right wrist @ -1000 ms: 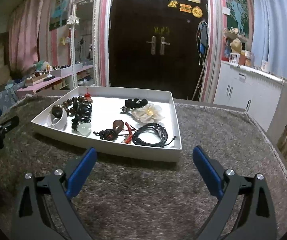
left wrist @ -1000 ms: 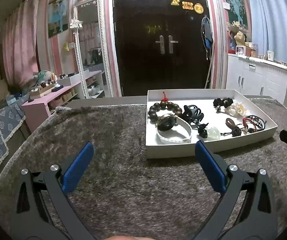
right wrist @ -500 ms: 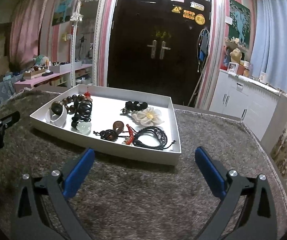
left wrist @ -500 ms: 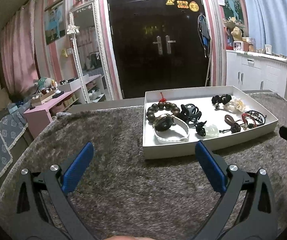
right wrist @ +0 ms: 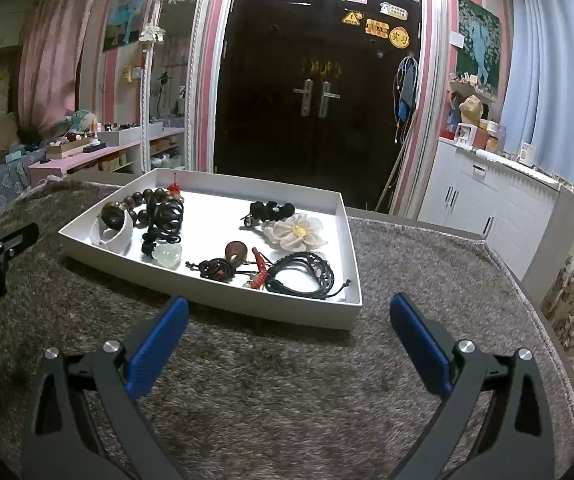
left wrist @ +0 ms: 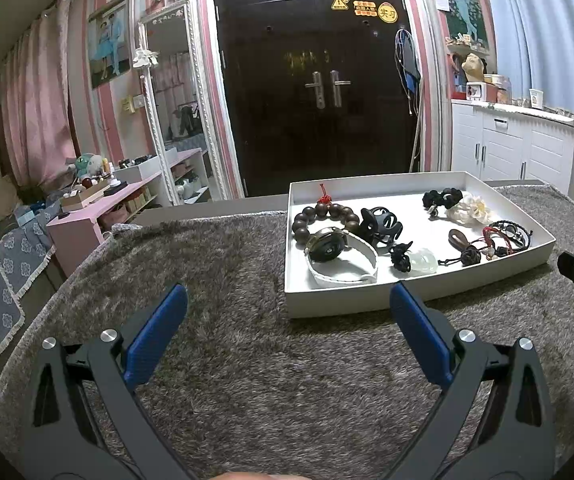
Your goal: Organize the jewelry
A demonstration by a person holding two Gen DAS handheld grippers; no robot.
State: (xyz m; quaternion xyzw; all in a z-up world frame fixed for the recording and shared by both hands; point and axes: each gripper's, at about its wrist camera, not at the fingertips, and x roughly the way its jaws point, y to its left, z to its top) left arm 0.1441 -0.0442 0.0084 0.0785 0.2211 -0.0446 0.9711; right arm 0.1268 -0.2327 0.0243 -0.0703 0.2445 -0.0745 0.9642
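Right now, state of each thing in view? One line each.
Left hand-held gripper: open, holding nothing.
Right hand-held gripper: open, holding nothing.
Tray: on the rug, no lid, jewelry inside.
Watch: in tray, strap looped.
Bead bracelet: in tray, partly under the watch.
Door: shut.

Both grippers have lifted and tilted up a little, so more of the door and wall shows. The left gripper point(left wrist: 287, 300) and the right gripper point(right wrist: 287, 312) now sit slightly farther back from the tray point(left wrist: 415, 296).
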